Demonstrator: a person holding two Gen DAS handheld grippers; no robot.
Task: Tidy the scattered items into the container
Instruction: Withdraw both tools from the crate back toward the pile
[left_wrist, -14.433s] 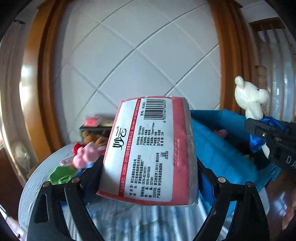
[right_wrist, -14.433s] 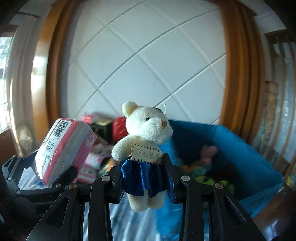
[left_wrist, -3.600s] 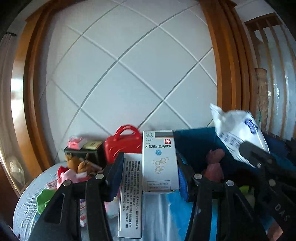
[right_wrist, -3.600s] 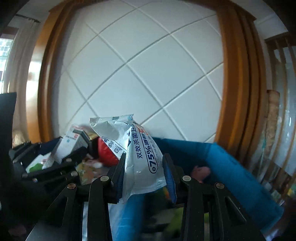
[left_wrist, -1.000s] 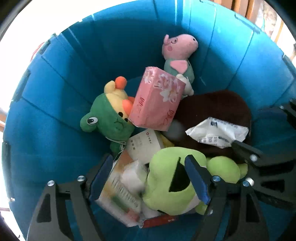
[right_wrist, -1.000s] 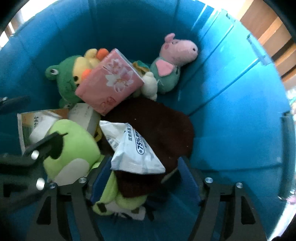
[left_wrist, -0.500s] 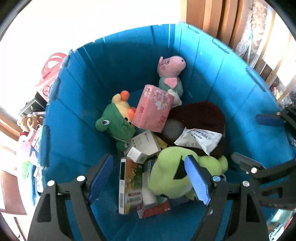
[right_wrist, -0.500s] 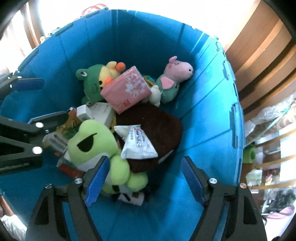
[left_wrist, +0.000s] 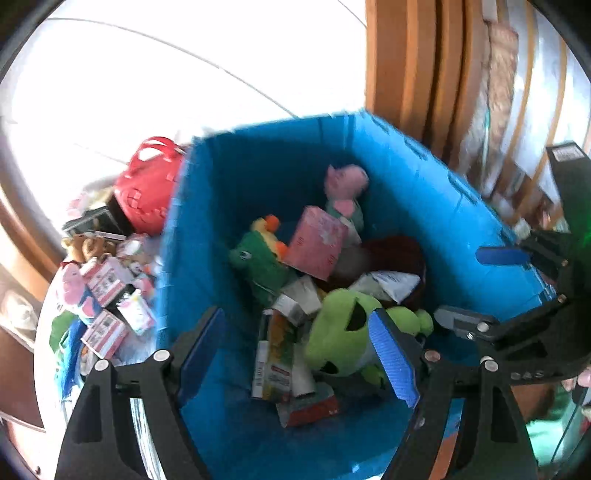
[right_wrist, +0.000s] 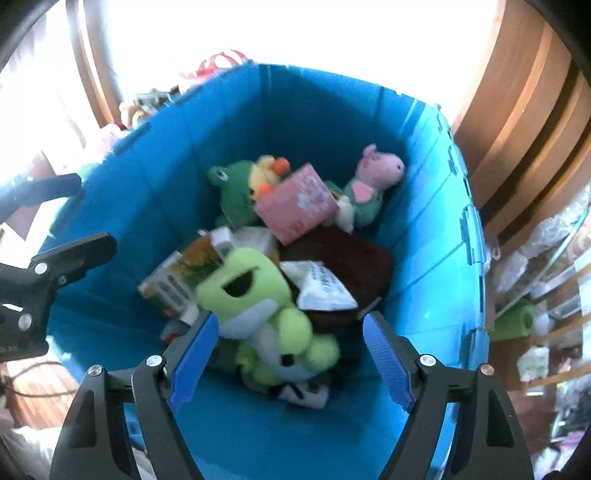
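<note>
Bright white quilted wall panels and warm wooden trim stand behind a deep blue plastic storage bin (right_wrist: 155, 206), the landmark for everything else. Both grippers hang above the bin's open top, looking down into it. The left gripper (left_wrist: 299, 350) has its blue-padded jaws apart with nothing between them. The right gripper (right_wrist: 286, 352) also has its jaws wide apart, has just been opening further, and holds nothing. Inside the bin, near its front, lies a lime-green plush frog with a black eye patch (right_wrist: 251, 291). Just behind the frog a white plastic wipes packet (right_wrist: 321, 286) rests on a dark brown soft cloth (right_wrist: 354, 258). Toward the bin's left wall lie several printed cardboard boxes (left_wrist: 277, 354), one orange and green. Further back a pink floral tissue pack (right_wrist: 299, 205) leans between a dark green plush frog with a yellow and orange duck-like top (right_wrist: 240, 188) and a pink plush pig in a green dress (right_wrist: 373, 173), which sits against the far wall. Outside the bin, to its left in the left wrist view, a red woven plastic handbag (left_wrist: 147, 188) stands near the far corner, and small pink and white boxes and soft toys (left_wrist: 107, 291) lie scattered beside the bin's left wall.
</note>
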